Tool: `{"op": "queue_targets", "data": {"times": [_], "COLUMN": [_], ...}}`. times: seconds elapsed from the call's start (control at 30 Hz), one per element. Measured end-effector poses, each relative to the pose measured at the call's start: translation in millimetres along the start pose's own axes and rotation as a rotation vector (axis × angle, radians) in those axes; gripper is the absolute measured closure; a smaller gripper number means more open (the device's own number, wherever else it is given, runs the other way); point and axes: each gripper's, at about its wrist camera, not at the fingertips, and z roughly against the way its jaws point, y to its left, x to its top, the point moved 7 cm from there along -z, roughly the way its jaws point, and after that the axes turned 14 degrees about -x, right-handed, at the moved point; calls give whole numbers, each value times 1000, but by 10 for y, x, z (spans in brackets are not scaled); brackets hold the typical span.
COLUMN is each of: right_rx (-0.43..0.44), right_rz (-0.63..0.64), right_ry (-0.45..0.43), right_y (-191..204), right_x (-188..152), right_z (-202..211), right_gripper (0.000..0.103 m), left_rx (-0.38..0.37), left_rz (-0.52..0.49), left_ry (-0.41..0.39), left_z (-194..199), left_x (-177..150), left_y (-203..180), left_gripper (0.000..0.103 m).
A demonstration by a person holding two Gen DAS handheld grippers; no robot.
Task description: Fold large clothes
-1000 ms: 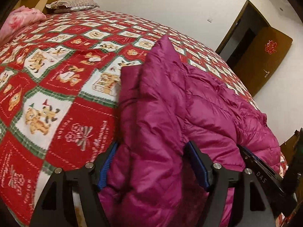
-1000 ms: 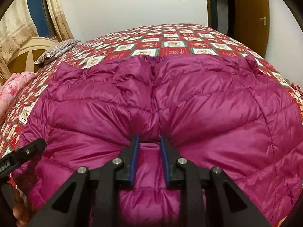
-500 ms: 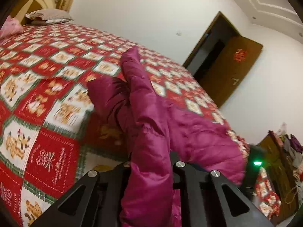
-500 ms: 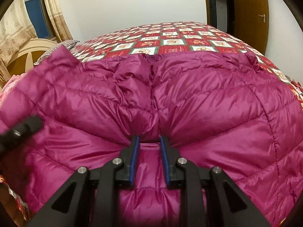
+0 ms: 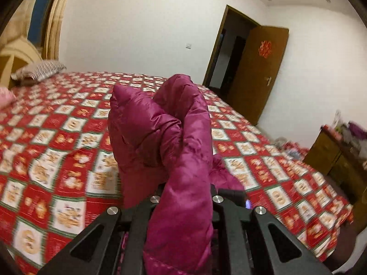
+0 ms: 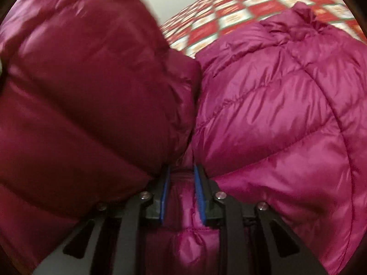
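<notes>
A magenta quilted puffer jacket (image 5: 165,133) is lifted off the bed. My left gripper (image 5: 185,194) is shut on a bunched fold of it, and the cloth hides the fingertips. The held part stands up in front of the camera with its end curled over. In the right wrist view the jacket (image 6: 275,105) fills nearly the whole picture. My right gripper (image 6: 181,183) is shut on a pinch of its fabric between the blue pads (image 6: 199,192). A raised, darker flap of the jacket (image 6: 87,87) hangs at the left of that view.
The bed carries a red and white patchwork cover (image 5: 57,151) with bear pictures. A striped pillow (image 5: 39,72) lies by the headboard at far left. An open brown door (image 5: 259,73) is behind the bed, and a wooden cabinet (image 5: 339,155) stands at the right.
My left gripper shut on the jacket's side and lifted it high off the bed. In the right wrist view the raised flap has swung in from the left and covers most of the bed.
</notes>
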Motion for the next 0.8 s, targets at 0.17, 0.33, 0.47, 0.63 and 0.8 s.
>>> {"op": "queue_targets", "data": {"times": [0.17,0.33,0.47,0.63,0.8], "right_rx": [-19,-128,-212,-231,-181], "right_rz": [-19,-74,-128,-179,-177], "right_ry": [-84,-217,-279,-293,-288], "right_y": [-247,-878,-1433,-1749,-1764], "right_x": [147,343,383,205,217], "right_z": [391,1045,1467,1714,1867], "right_gripper": [77,41,41,41,41], "left_rx": [-8,-28,-31,-30,-50], "left_rz": [-60,-166,-220,-248,-285], "left_ry": [24,95,165,220,262], "left_z": [-181,-543,-836,-1053,-1196], "left_x": [-78,-260,-477,-656,-855], "left_y": [-138,-493,-671,-733,-810], "left_gripper": [91,91,91,91,91]}}
